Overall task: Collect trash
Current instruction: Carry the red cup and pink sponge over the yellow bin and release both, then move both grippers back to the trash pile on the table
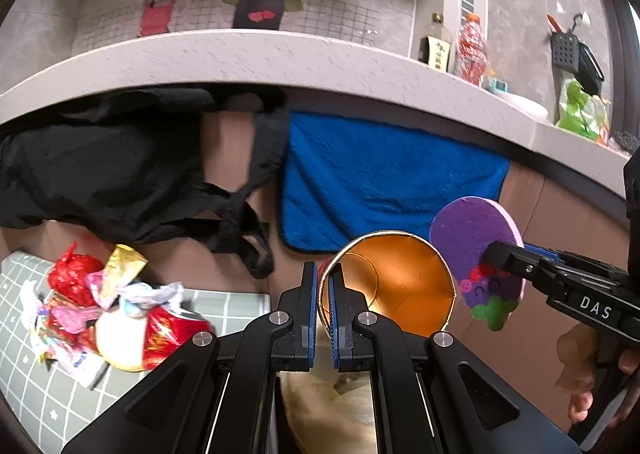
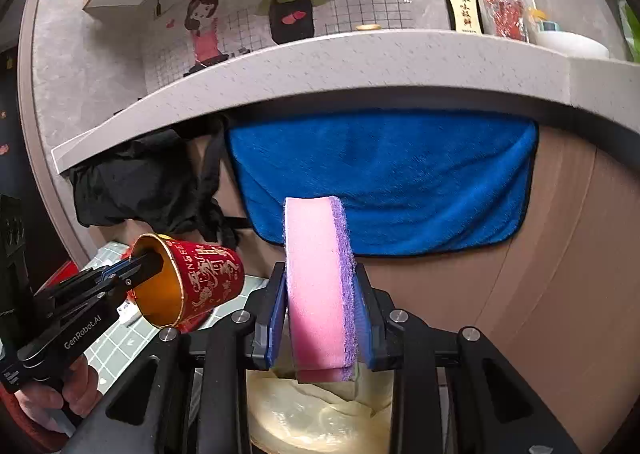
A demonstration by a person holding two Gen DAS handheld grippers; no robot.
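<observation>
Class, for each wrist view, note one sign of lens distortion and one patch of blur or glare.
Left wrist view: the grey speckled countertop edge bows into an arc; the black hanging cloth is smeared by motion. Right wrist view: the same edge bends and dark corners vignette the frame; the pale plastic bag lining below the jaws is glary and soft.

Paper cup: glossy red outside, shiny gold-orange lining, clamped in the left jaws.
Sponge: soft pink foam, rough purple scouring face, between the right jaws.
Towel: fluffy blue cloth, beyond the jaws.
Table: speckled, stone-like, matt.
Wrappers: crinkled shiny foil, left of the left jaws.
</observation>
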